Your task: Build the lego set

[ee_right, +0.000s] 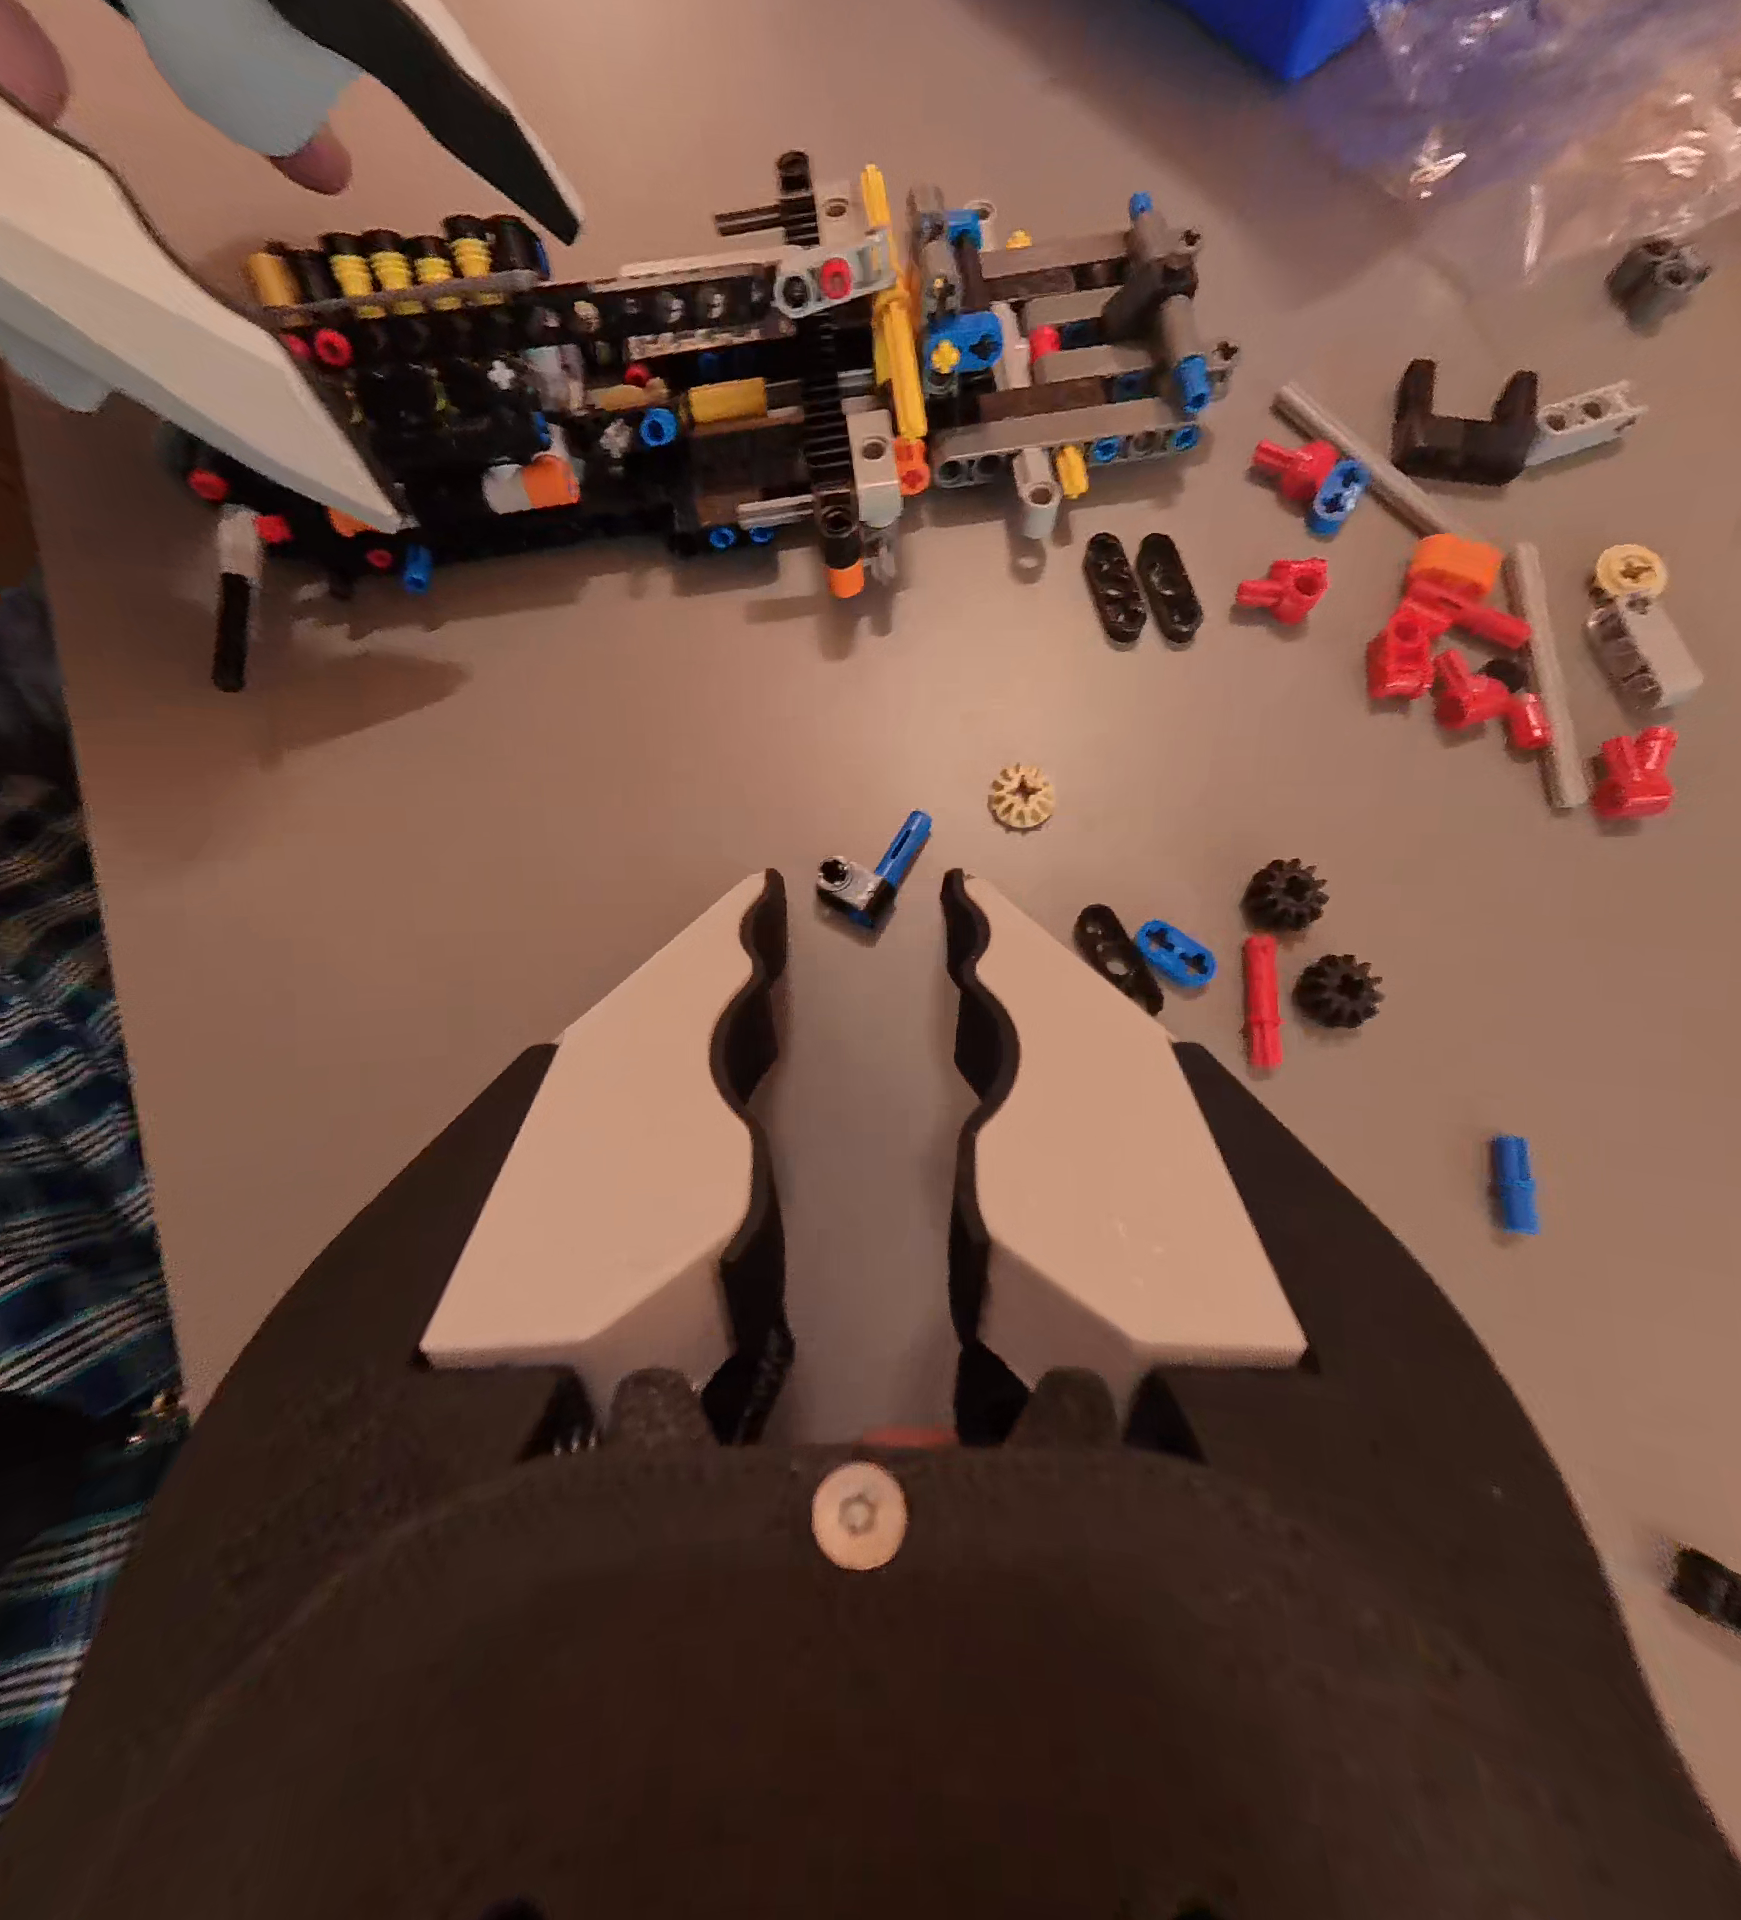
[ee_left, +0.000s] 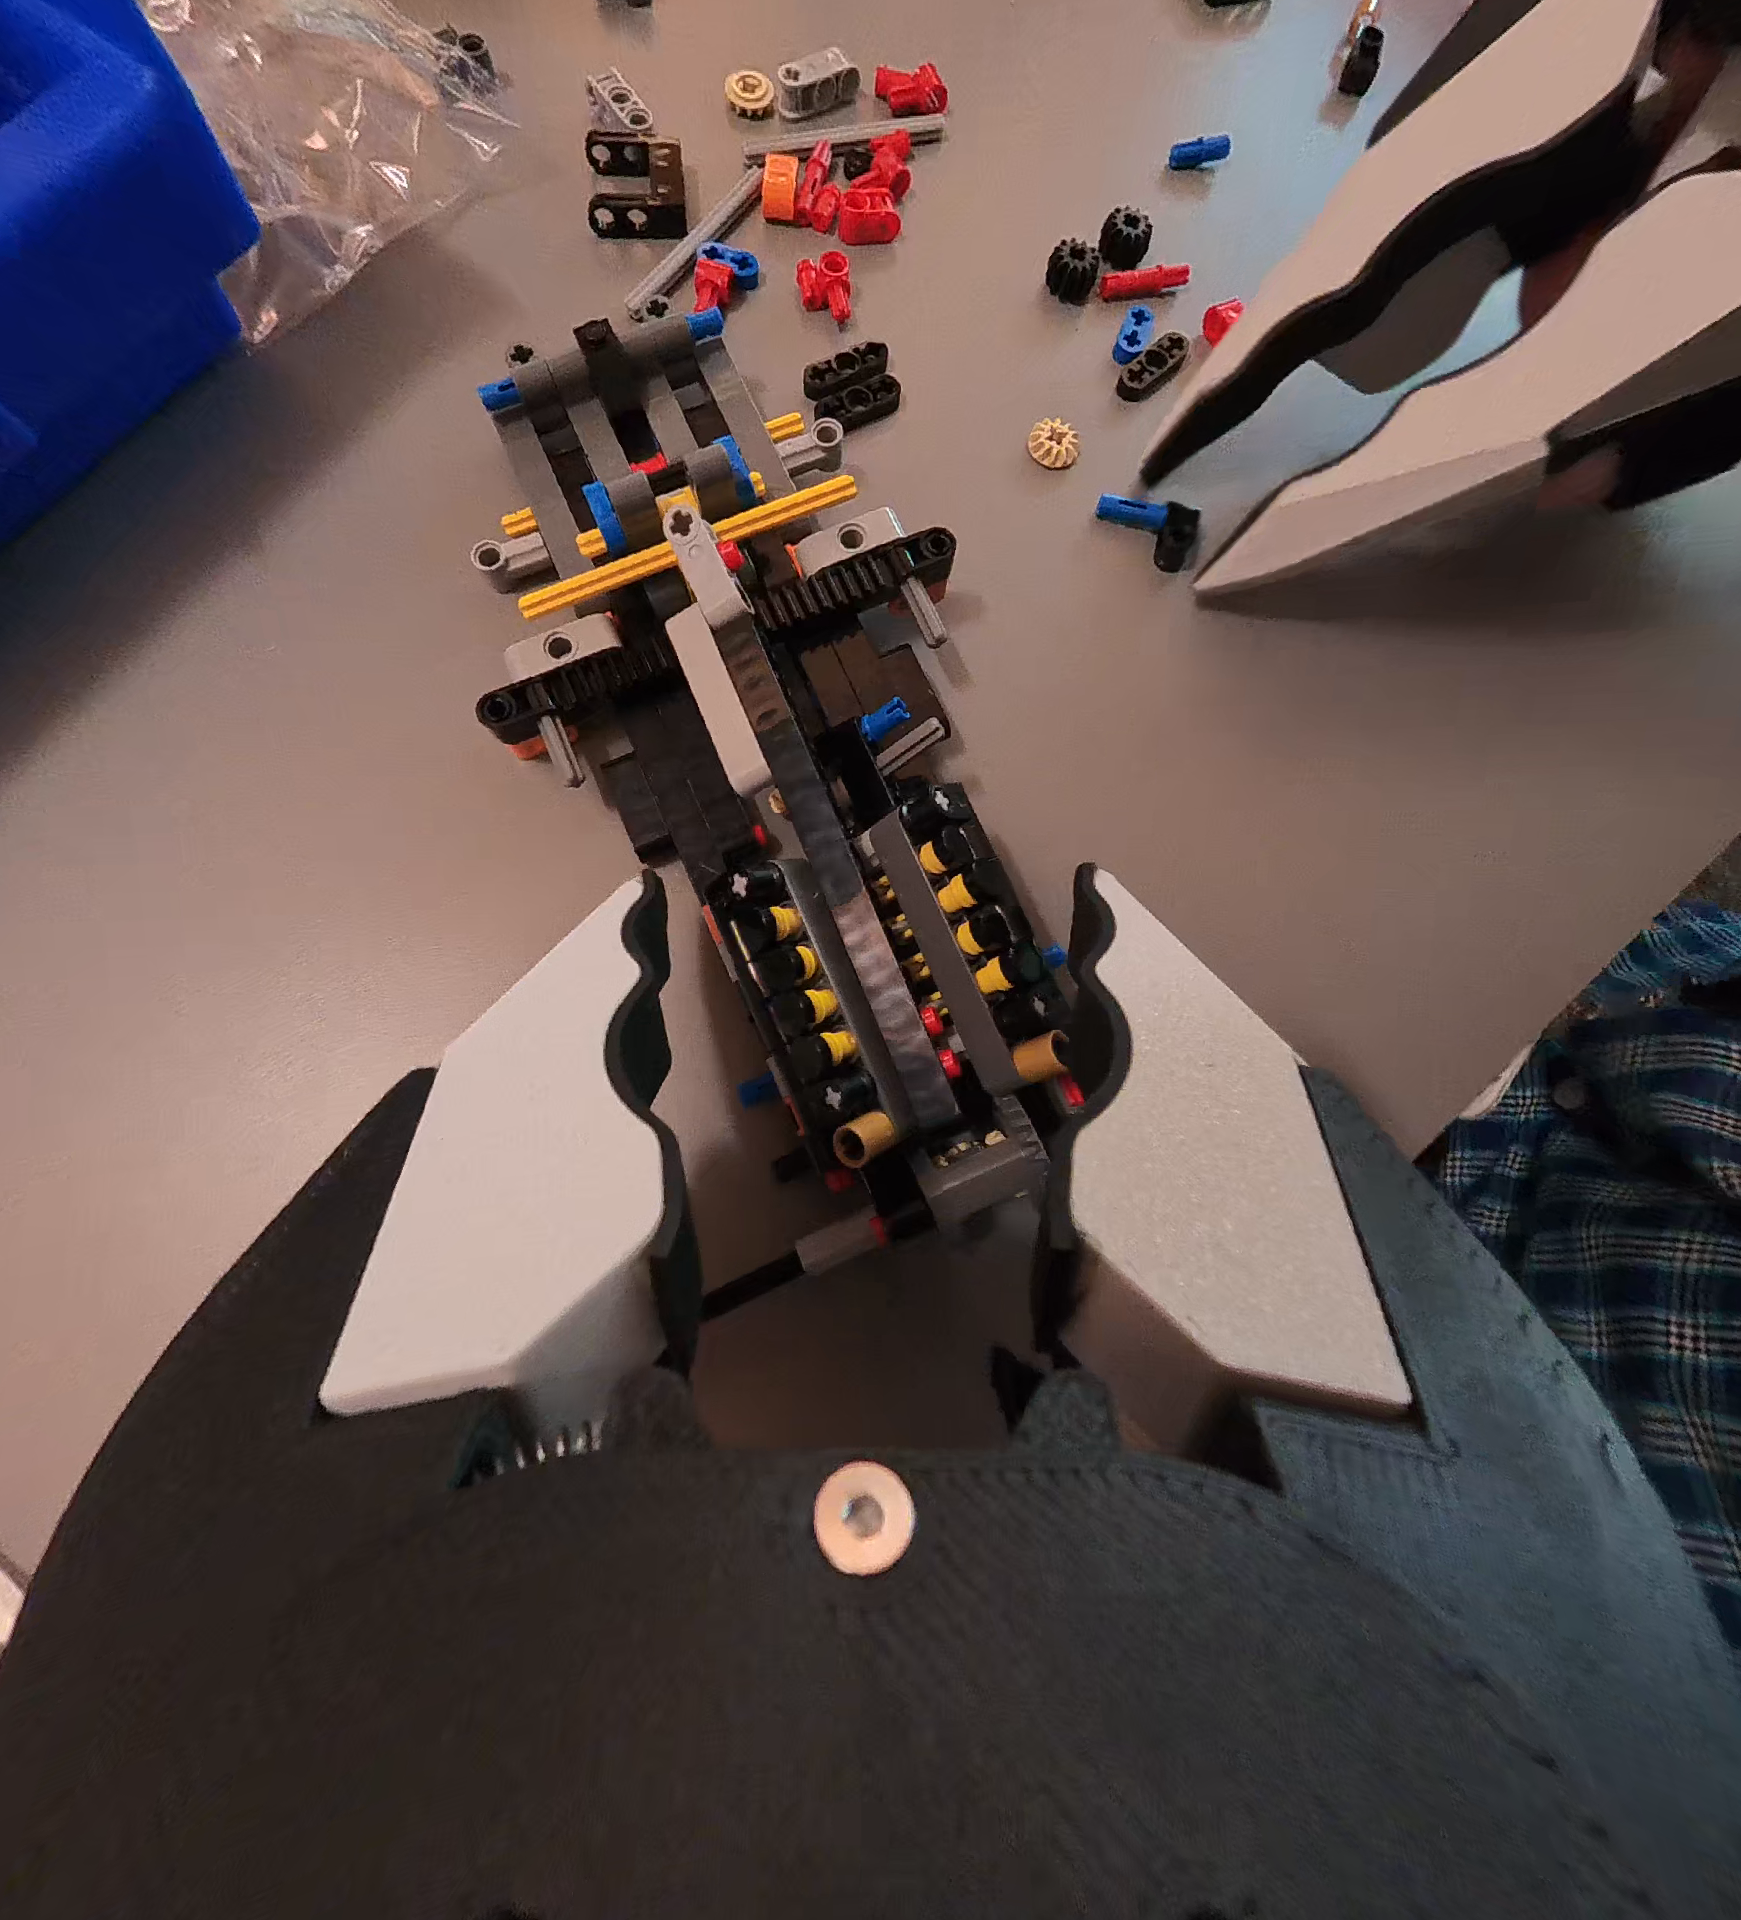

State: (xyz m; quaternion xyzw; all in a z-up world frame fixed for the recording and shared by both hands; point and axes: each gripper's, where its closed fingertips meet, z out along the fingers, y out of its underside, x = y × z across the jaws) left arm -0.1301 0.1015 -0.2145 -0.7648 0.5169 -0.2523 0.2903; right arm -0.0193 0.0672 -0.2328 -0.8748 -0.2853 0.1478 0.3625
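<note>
A long Lego Technic chassis [ee_left: 731,665] of black, grey and yellow parts lies on the grey table [ee_left: 222,935]. It also shows in the right wrist view [ee_right: 741,416]. My left gripper [ee_left: 871,878] straddles its near end, the one with the yellow-and-black cylinder rows. The right pad touches the chassis, and a thin strip of table shows beside the left pad. My right gripper [ee_right: 861,881] is open and empty, low over the table. A small blue pin in a black connector [ee_right: 892,852] lies just ahead between its tips; the left wrist view shows this piece too [ee_left: 1126,509].
Loose parts lie beyond: red connectors [ee_right: 1448,655], black gears [ee_right: 1287,894], a tan gear [ee_right: 1022,798], black liftarms [ee_right: 1141,587], a blue pin [ee_right: 1515,1184]. A blue bin [ee_left: 45,291] and a plastic bag [ee_left: 357,156] stand at the far left. The table edge and a plaid sleeve [ee_left: 1676,1143] are on the right.
</note>
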